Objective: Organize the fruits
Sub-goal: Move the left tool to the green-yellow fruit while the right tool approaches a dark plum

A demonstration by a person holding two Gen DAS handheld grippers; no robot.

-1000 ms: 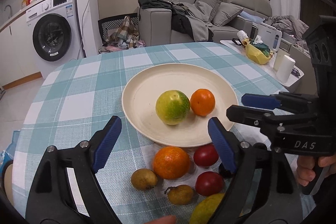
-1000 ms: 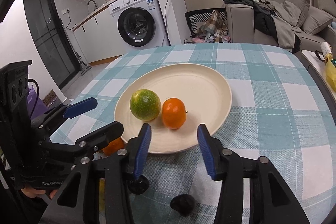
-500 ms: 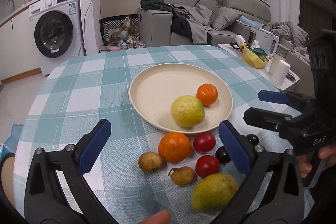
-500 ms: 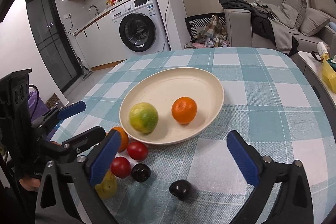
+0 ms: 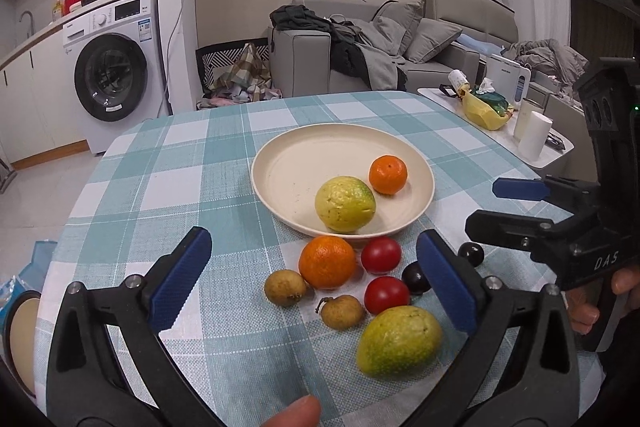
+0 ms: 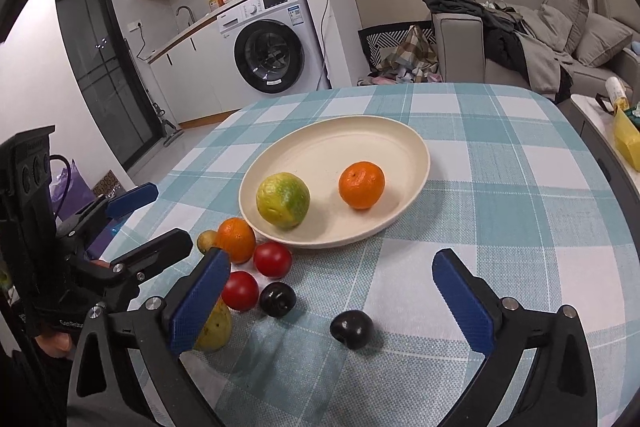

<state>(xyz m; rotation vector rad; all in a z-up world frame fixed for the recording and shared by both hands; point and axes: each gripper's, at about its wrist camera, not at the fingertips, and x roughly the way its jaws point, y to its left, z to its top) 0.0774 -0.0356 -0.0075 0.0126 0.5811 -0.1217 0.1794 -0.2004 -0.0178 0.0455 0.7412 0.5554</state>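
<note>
Teal-and-white checked tablecloth [image 5: 168, 187], carrying: round cream plate [image 5: 288, 171] holding yellow-green guava [image 5: 345, 203] beside small orange tangerine [image 5: 387, 174]. Lying loose just before plate: larger orange [image 5: 327, 261], two red tomatoes [image 5: 381, 255], two dark plums [image 6: 352, 329], two brown longans [image 5: 285, 287], second yellow-green guava [image 5: 399, 341]. Left gripper [image 5: 316, 281] and right gripper [image 6: 328, 301] hovering, jaws spread wide, gripping nothing.

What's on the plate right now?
On the plate: a yellow-green citrus and a small orange, apart from each other. Whatever lies directly beneath either fruit is covered; the plate otherwise looks bare.
</note>
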